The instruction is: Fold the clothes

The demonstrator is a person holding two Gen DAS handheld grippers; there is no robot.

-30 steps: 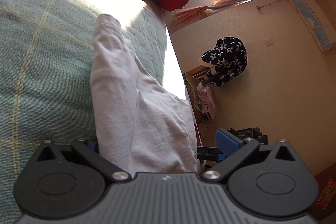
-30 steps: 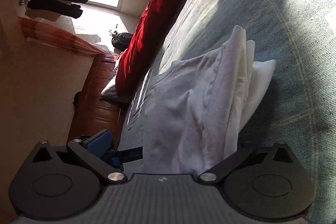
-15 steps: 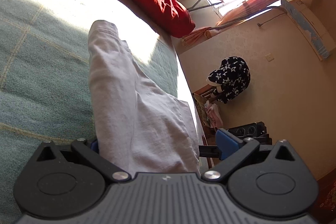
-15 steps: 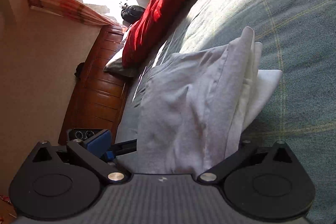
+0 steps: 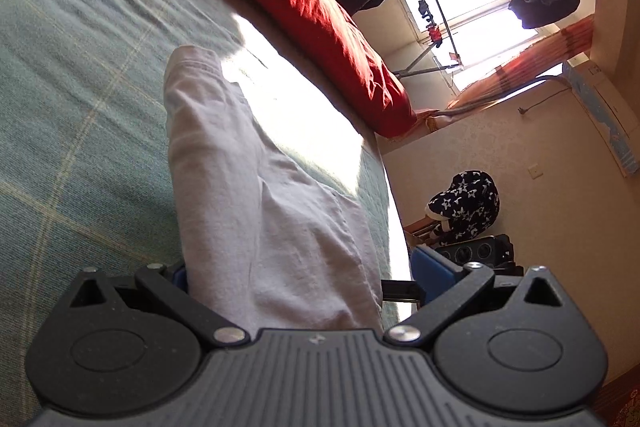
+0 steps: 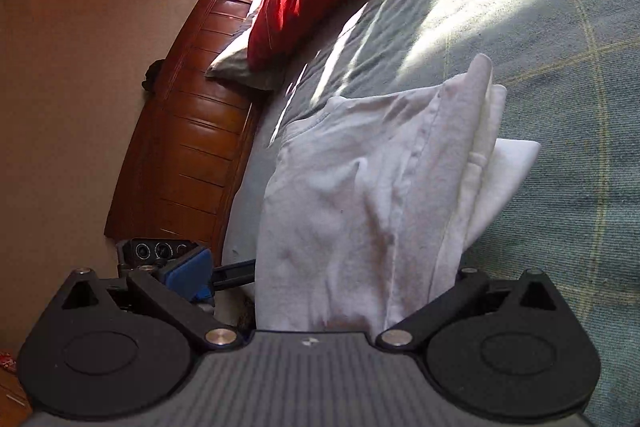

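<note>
Cloth, i.e. the pale garment (image 5: 256,195), hangs betw. our left claw (image 5: 298,277) and right claw (image 6: 332,277), each pinching a near edge, far end resting on the bed (image 5: 72,131), and vs 1 s ago we've tipped both claws up w/ grip unchanged, so we judge a fold mid-carry.

Green plaid bed (image 5: 72,131) bears white garment (image 5: 256,211), red quilt (image 5: 320,7).
</note>
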